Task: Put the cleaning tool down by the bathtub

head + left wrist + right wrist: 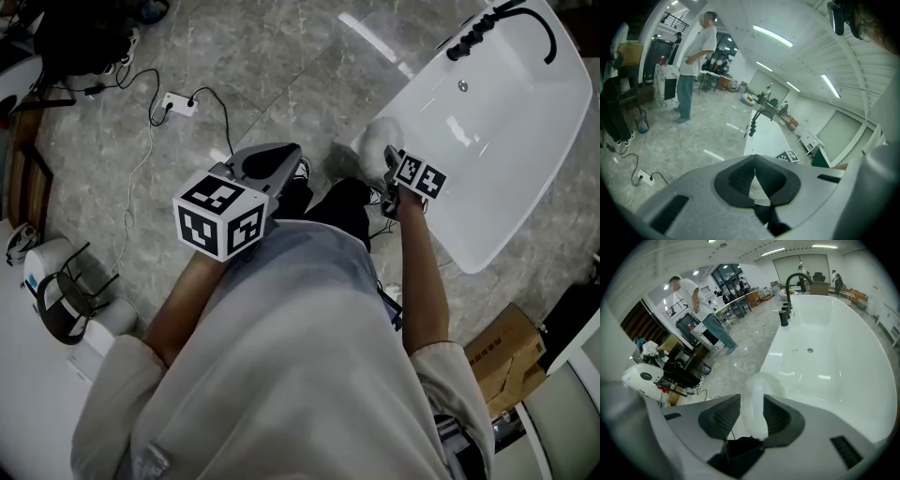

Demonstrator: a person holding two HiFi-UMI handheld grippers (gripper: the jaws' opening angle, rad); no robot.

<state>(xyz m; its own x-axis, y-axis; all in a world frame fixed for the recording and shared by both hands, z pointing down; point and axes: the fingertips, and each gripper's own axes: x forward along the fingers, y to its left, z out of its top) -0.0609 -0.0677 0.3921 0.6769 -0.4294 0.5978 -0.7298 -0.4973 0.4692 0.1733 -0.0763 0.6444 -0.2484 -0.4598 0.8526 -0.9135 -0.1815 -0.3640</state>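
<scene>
Right gripper (pixel 751 400): fingers (pixel 723 417) clamped on the cleaning tool (pixel 758 380). It's a soft white piece, sponge or cloth head, can't tell which. It stands roughly upright between the pads and sticks out ahead of them.

Left gripper (pixel 754 160): fingers together at the tips, nothing between them. Idle, well apart from the tub.

Tool position: just ahead of the right fingers, over the line where the bathtub (pixel 834 348) rim meets the floor (pixel 740 363). In the head view it sits just outside the tub's near edge, and I can't see it resting on anything.

Step in hand, my read: lower and release.
- Keep the fingers on the floor side of the rim. Drifting toward the basin drops the tool in the tub, not by it.
- Bring the tool down until its far end touches the floor, then open. Don't drop it from height.
- Open wide. Soft material can cling to ribbed pads, so back straight out along the finger axis.
- Left gripper isn't needed. Keep it out of the way.

Surface: polished grey stone-look tile with glare streaks, probably slick. A soft tool shouldn't bounce or roll much. The tub is glossy white, with a black faucet (pixel 786 295) at its end far beyond the fingers.

Room: open workshop-type space. Power strip (pixel 176 103) with cable lies on the floor out past the left fingers, well apart from the drop spot. Cardboard box (pixel 506 356) sits behind the right fingers. A person (pixel 701 310) stands far ahead, not in the path.
</scene>
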